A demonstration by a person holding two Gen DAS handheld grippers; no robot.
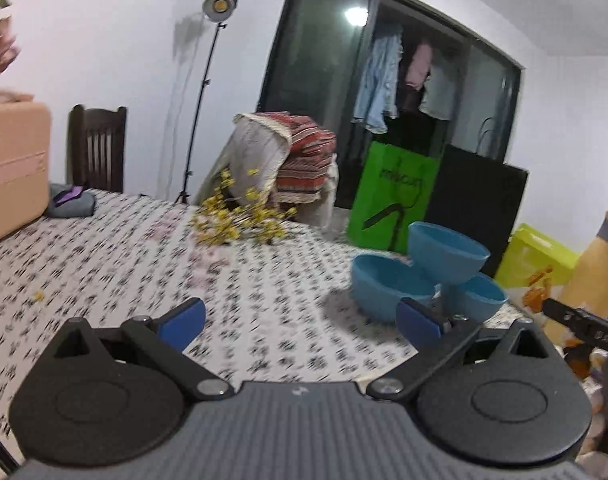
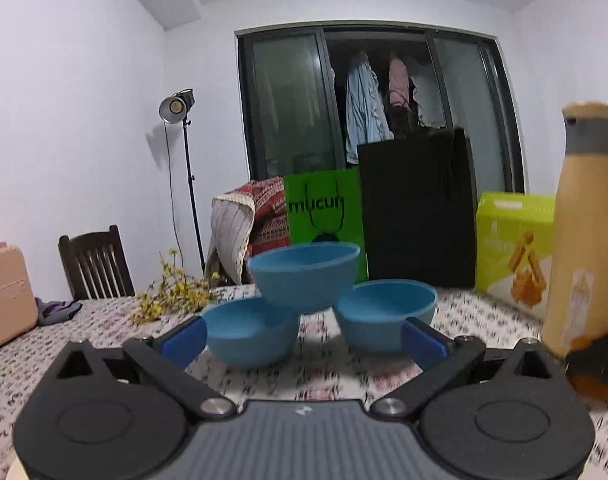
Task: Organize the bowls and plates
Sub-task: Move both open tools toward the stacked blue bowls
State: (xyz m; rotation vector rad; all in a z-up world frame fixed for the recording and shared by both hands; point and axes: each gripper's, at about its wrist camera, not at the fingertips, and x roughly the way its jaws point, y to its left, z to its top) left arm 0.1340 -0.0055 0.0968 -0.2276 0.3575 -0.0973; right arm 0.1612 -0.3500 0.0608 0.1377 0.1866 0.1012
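Both tools, left tool (image 1: 300, 322) and right tool (image 2: 304, 340), stood wide, empty. Top bowl (image 2: 304, 272) perched across two lower bowls (image 2: 250, 336); nudge could topple it near counter (image 2: 336, 376) far edge.

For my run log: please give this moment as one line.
left gripper: open, empty | right gripper: open, empty | top bowl: resting on two bowls

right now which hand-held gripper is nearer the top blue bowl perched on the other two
Right. The right hand-held gripper faces the top blue bowl head on, open just short of the stack. The left hand-held gripper sits off to the bowl's left, aimed past it.
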